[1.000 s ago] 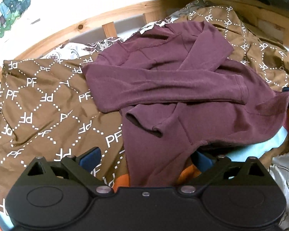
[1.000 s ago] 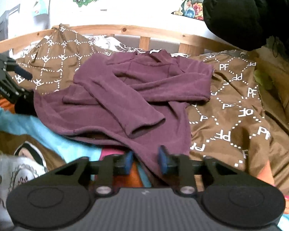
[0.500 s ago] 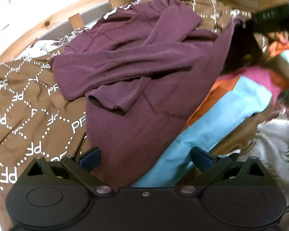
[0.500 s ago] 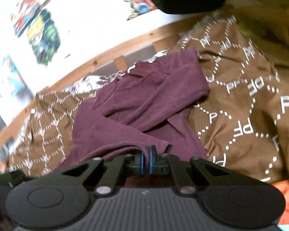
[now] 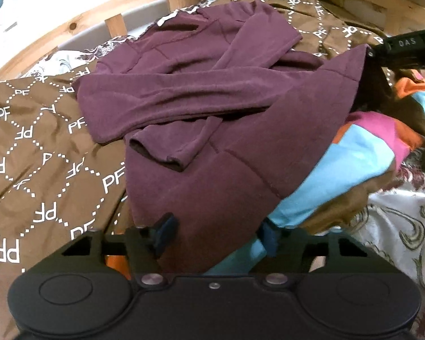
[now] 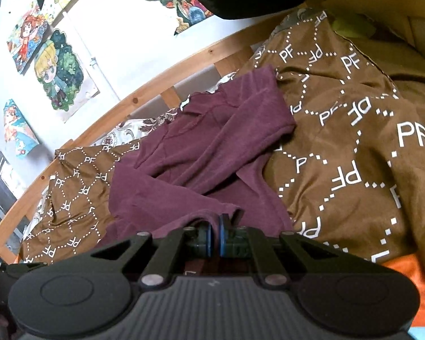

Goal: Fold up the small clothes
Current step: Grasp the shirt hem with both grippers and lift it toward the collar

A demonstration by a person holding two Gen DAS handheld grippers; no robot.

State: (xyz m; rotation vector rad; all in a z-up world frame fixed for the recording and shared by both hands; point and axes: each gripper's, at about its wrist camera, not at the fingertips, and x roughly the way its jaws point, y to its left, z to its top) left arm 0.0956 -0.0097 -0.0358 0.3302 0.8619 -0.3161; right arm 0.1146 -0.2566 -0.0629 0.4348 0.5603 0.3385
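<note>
A maroon long-sleeved top (image 5: 212, 130) lies on the bed with both sleeves crossed over its chest. My right gripper (image 6: 216, 233) is shut on the top's hem (image 6: 184, 221) and holds that corner lifted; it shows as a black body at the right edge of the left wrist view (image 5: 405, 48). My left gripper (image 5: 216, 232) is open, its blue pads on either side of the other hem corner (image 5: 212, 226), which lies between them.
A brown blanket with white PF lettering (image 5: 36, 153) lies under the top. A blue, pink and orange cloth (image 5: 354, 170) lies at the right. A wooden bed rail (image 6: 144, 99) runs along the back, with posters on the wall (image 6: 59, 70).
My right gripper has closed on the hem and lifted it up and back. My left gripper's jaws have narrowed around the near hem corner.
</note>
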